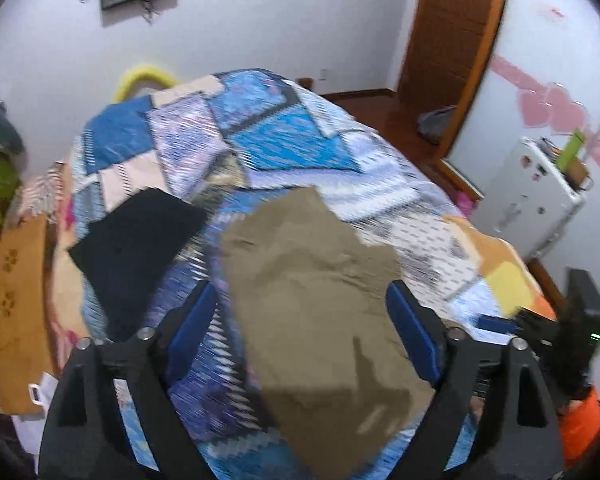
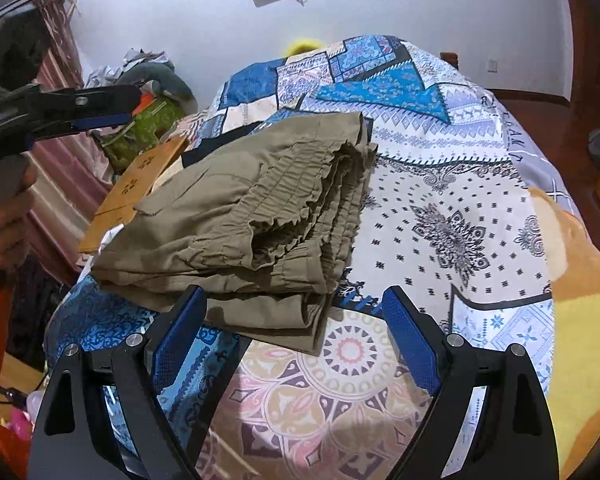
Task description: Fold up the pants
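Khaki pants (image 1: pixel 316 312) lie folded into a thick stack on the patterned bedspread (image 1: pixel 260 136). In the right wrist view the pants (image 2: pixel 236 216) show their gathered elastic waistband facing me. My left gripper (image 1: pixel 302 308) is open and empty, held above the pants. My right gripper (image 2: pixel 290 312) is open and empty, just in front of the stack's near edge. The left gripper also shows in the right wrist view (image 2: pixel 100 110), at the upper left, raised over the bed. The right gripper shows at the right edge of the left wrist view (image 1: pixel 500 324).
A folded black garment (image 1: pixel 136 248) lies left of the pants. An orange board (image 2: pixel 136 188) rests at the bed's left edge. A small white fridge (image 1: pixel 536 196), a wooden door (image 1: pixel 452 40) and piled clothes (image 2: pixel 148 92) surround the bed.
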{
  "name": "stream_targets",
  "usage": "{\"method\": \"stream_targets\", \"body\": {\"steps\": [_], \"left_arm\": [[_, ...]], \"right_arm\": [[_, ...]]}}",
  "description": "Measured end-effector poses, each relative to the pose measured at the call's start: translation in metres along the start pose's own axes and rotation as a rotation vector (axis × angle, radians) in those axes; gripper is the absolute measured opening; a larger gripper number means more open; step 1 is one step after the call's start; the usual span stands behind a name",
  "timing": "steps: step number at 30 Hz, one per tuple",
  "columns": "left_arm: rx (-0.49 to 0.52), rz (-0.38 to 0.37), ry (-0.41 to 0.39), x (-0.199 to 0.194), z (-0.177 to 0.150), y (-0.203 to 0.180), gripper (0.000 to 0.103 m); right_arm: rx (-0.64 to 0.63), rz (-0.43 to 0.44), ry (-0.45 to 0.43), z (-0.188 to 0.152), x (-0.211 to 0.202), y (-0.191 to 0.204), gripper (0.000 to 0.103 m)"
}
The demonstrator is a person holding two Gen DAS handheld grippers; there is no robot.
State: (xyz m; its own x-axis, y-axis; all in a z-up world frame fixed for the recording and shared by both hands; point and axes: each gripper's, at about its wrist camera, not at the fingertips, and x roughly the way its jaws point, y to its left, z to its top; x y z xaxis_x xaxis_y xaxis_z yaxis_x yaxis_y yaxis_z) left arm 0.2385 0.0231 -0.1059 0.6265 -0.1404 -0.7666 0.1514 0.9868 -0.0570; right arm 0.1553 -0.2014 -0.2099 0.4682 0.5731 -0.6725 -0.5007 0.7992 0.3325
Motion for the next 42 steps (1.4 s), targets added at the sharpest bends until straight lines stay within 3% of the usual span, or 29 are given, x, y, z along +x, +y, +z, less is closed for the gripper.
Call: {"method": "stream_targets", "body": {"steps": [5, 12, 18, 21, 25, 31, 36, 42], "left_arm": [[0.009, 0.129, 0.032, 0.039, 0.027, 0.039, 0.093], [-0.063, 0.118, 0.193, 0.128, 0.051, 0.074, 0.093], [-0.043, 0.152, 0.362, 0.207, 0.031, 0.075, 0.093], [-0.027, 0.172, 0.384, 0.223, 0.013, 0.076, 0.096], [-0.044, 0.175, 0.352, 0.21, -0.005, 0.087, 0.096], [-0.047, 0.249, 0.343, 0.166, -0.039, 0.103, 0.099], [-0.127, 0.186, 0.354, 0.124, -0.072, 0.118, 0.099], [-0.161, 0.076, 0.315, 0.079, -0.115, 0.106, 0.098]], "right_arm": [[0.028, -0.009, -0.025, 0.007, -0.005, -0.006, 0.088], [0.05, -0.045, -0.036, 0.017, -0.005, -0.018, 0.088], [0.114, -0.021, -0.039, 0.019, -0.003, -0.03, 0.088], [0.11, -0.049, -0.033, 0.018, -0.001, -0.031, 0.088], [0.111, -0.061, -0.027, 0.018, -0.002, -0.033, 0.088], [0.106, -0.063, -0.054, 0.018, -0.012, -0.029, 0.088], [0.08, -0.065, -0.074, 0.017, -0.019, -0.017, 0.088], [0.038, -0.025, -0.051, 0.015, -0.012, 0.0, 0.088]]}}
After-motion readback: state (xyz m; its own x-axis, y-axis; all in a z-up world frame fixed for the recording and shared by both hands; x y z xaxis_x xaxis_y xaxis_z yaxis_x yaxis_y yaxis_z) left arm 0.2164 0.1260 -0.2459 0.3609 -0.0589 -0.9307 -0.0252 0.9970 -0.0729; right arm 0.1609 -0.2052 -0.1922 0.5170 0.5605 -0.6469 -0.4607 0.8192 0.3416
